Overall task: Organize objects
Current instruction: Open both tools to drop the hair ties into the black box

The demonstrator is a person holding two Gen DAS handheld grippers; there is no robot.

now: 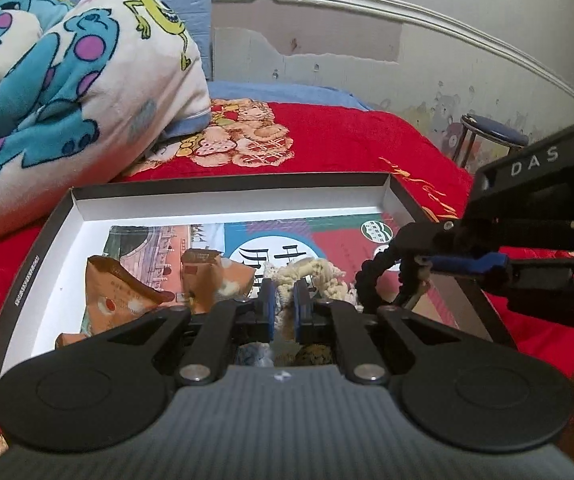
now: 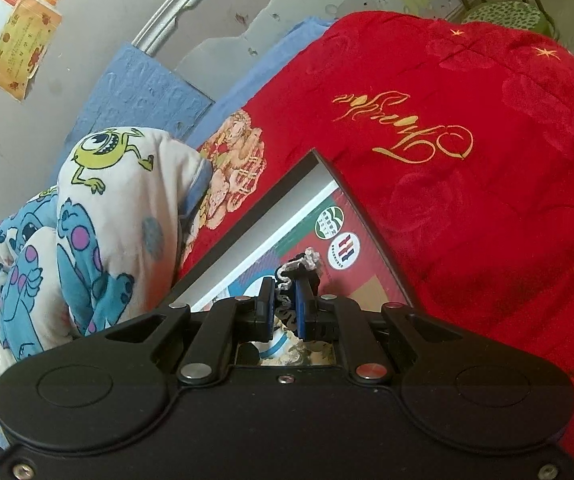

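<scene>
A: So, both closed? The left gripper (image 1: 283,304) pinches the cream yarn (image 1: 307,276), frame centre, over the box (image 1: 39,248).
B: Right gripper (image 2: 285,308) clamps a black cord (image 2: 301,266); tangled strands could drag out the snack packets (image 1: 119,292).

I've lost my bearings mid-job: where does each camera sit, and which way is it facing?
Left wrist: on the left gripper, facing across the shallow box toward the wall; its fingers pinch cream yarn; the right gripper enters from the right.
Right wrist: on the right gripper, tilted, facing the box's far corner; its fingers pinch a black-and-white cord.
Shared: box, printed sheet, red blanket, cartoon blanket.
</scene>
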